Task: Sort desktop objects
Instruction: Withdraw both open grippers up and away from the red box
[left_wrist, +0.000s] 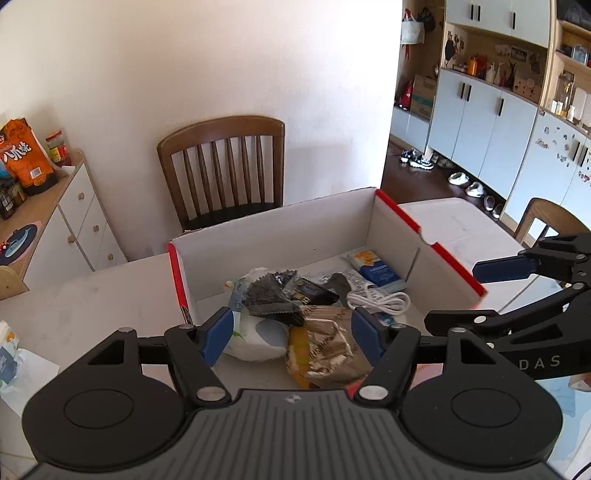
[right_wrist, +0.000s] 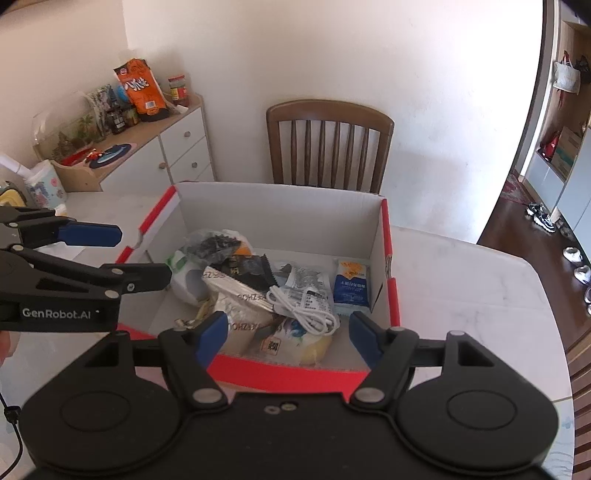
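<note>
both black grippers with blue pads, left gripper (left_wrist: 291, 334) and right gripper (right_wrist: 288, 334), are hovering wide and empty over the red-rimmed white cardboard box (right_wrist: 280, 206) holding snack packets and coiled white cable (right_wrist: 306, 310).

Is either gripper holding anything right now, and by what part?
Nothing is held. The left gripper and right gripper both stand open above the box, pads empty.

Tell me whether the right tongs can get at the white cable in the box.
Probably yes: the right tongs stand open and empty above the open box, and the white cable lies coiled on top of the packets, uncovered.
</note>
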